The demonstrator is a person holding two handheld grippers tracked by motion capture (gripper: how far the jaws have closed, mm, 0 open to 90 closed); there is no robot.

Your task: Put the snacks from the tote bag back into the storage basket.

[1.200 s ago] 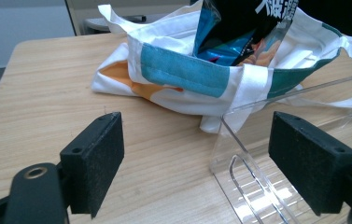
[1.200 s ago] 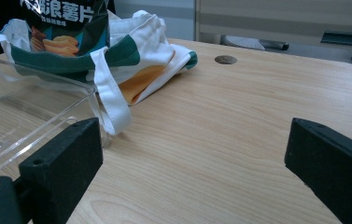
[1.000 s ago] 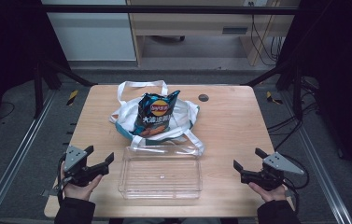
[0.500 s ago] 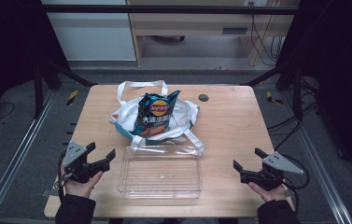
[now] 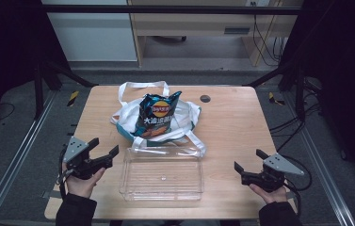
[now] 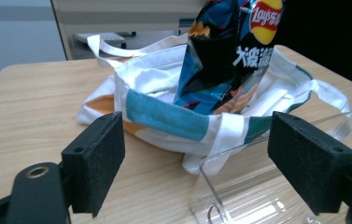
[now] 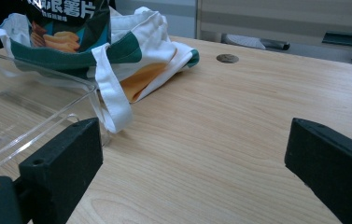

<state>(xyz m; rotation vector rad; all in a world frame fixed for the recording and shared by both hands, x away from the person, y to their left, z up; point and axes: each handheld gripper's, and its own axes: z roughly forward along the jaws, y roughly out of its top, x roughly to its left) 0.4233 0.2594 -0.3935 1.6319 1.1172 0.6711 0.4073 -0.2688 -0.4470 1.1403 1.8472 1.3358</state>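
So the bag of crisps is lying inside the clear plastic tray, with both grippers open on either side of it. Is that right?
Not quite. The bag of crisps stands in the white tote bag behind the clear plastic tray, which holds nothing, as the high view shows. The rest holds: the left gripper and right gripper are both open on either side.

A person's two forearms are reaching in from the near edge, each hand gripping a two-jaw gripper. The left gripper (image 5: 104, 150) is sitting in the left hand (image 5: 82, 181) with its jaws spread wide and pointing forward and inward. Well apart from it, the right gripper (image 5: 249, 160) is lying low in the right hand (image 5: 267, 192), jaws likewise gaping, aimed inward.
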